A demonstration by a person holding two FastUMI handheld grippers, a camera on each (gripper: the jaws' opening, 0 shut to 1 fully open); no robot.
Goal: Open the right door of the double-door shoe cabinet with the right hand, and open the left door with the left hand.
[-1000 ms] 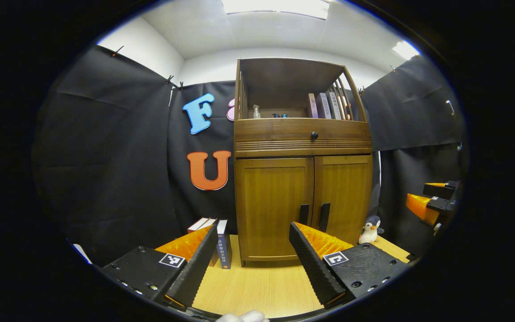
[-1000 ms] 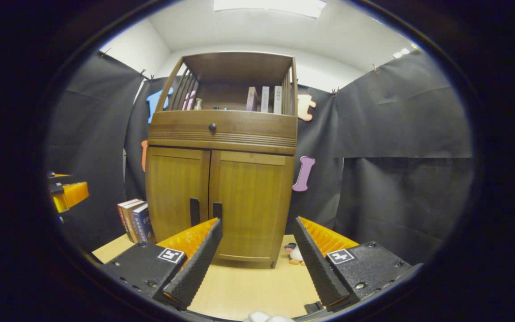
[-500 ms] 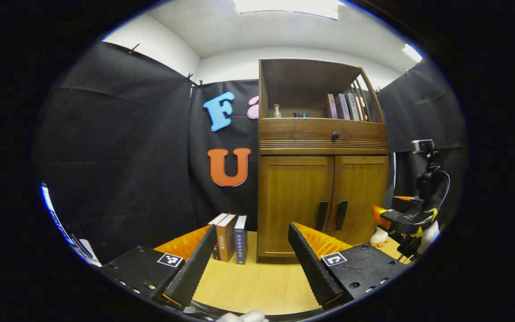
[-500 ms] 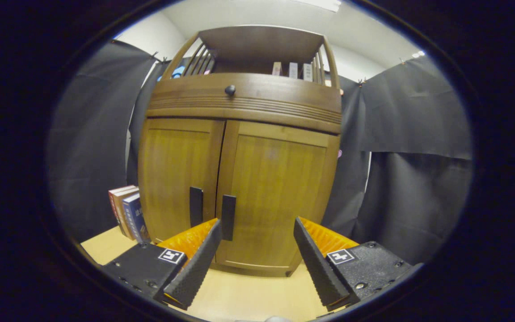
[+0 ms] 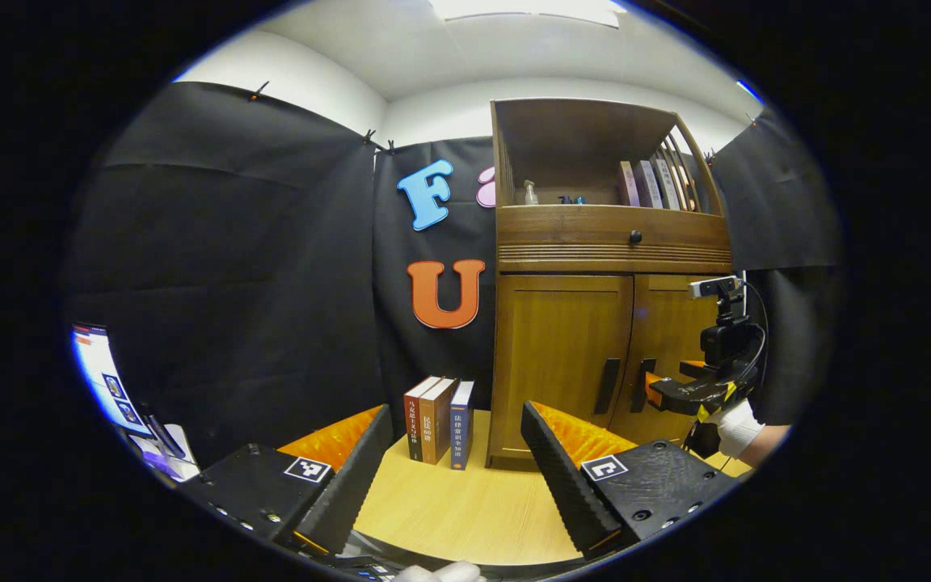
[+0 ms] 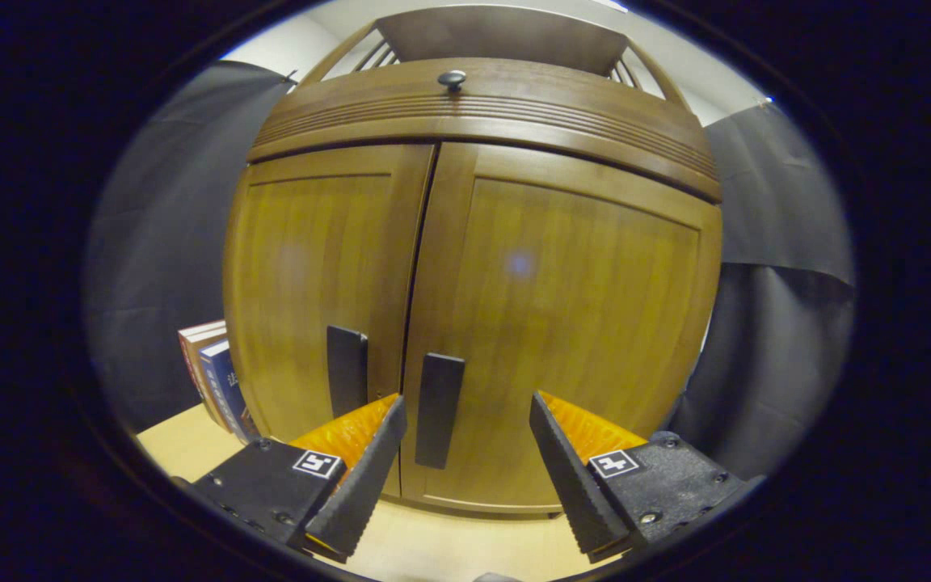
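At the bottom of the right gripper view, the right gripper (image 6: 461, 453) stands with its fingers spread wide and nothing between them. Between the two fingers, slightly left of centre, the dark vertical handle of the right door (image 6: 438, 410) shows just beyond the left fingertip; whether that finger touches it cannot be told. The right door (image 6: 562, 323) takes up the centre and right of the frame and sits flush, closed. Left of the centre seam is the left door (image 6: 312, 267), also closed, with its own dark handle (image 6: 347, 369) beside the seam. Above both doors runs a grooved wooden band with a small round knob (image 6: 452, 78) at the top of the frame. A few upright books (image 6: 211, 376) stand at the lower left, on the pale wooden table (image 6: 183, 440)

At the bottom of the left gripper view, the left gripper (image 5: 457, 457) is likewise released, fingers well apart over the bare table (image 5: 457, 509). The shoe cabinet (image 5: 595, 323) stands right of centre, well apart from this gripper. Three books (image 5: 437, 420) stand just left of the cabinet's base. At the right edge, the right gripper (image 5: 655, 390), held by a gloved hand (image 5: 732, 424), sits close against the right door's handle (image 5: 642, 384). On the open shelf at the upper right are a small bottle (image 5: 530, 192) and a row of books (image 5: 651, 182). A lit screen (image 5: 106, 380) shows at the far left
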